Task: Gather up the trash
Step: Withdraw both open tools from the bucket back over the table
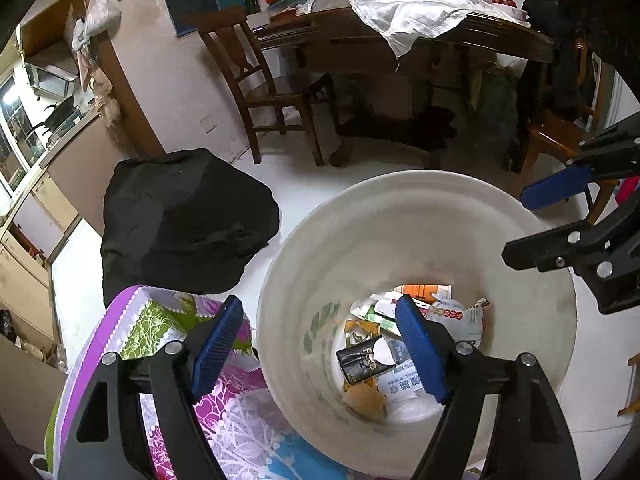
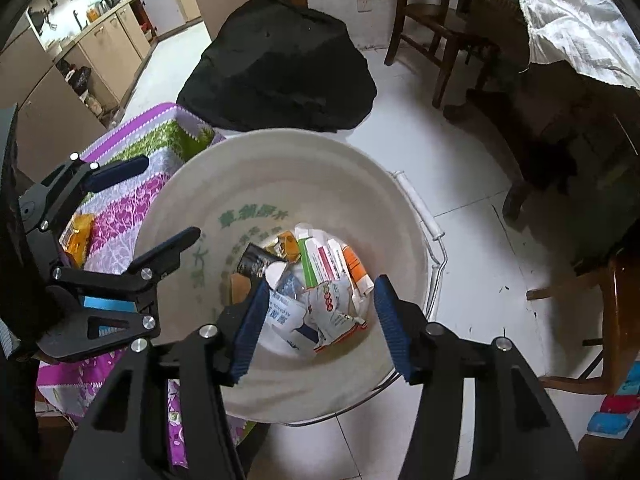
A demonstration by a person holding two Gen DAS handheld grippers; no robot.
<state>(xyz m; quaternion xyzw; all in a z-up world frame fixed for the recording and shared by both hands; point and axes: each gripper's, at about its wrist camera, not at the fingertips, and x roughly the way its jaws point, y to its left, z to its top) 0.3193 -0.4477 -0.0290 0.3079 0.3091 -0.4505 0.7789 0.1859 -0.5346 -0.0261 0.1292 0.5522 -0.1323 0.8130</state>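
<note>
- Starting at the far left: an orange snack packet (image 2: 78, 238) lying flat on the floral tablecloth (image 2: 120, 216), apparently the only loose trash in sight outside the bin, partly hidden behind the left tool's body.
- Long axis of that packet running roughly near-to-far across the cloth; exact outline not clear.
- Hovering next to it, at the edge of the cloth: left gripper (image 1: 320, 308), jaws spread wide, nothing between the pads, one finger over the cloth and the other over the bucket mouth.
- Judged nearer to the packet by far: left hand, with the packet off to its own left and low, well outside the line of its fingers.
- Likely needed first: a swing leftward away from the bucket, then a turn of the wrist so the pads close across the packet's short side.
- Sitting centre, on the white floor tiles just beside the cloth: white plastic bucket (image 2: 404, 216) with a wire handle (image 2: 438, 256), holding already-collected trash, including a black sachet (image 1: 360, 364), white wrappers and an orange-and-white tube.
- Pointing steeply down over the bucket's right half: right gripper (image 2: 322, 284), jaws moderately apart, empty, wrappers visible far below between the pads but not touched.
- Separated from the packet by the whole bucket and the left tool: right hand, a poor choice for that pick.
</note>
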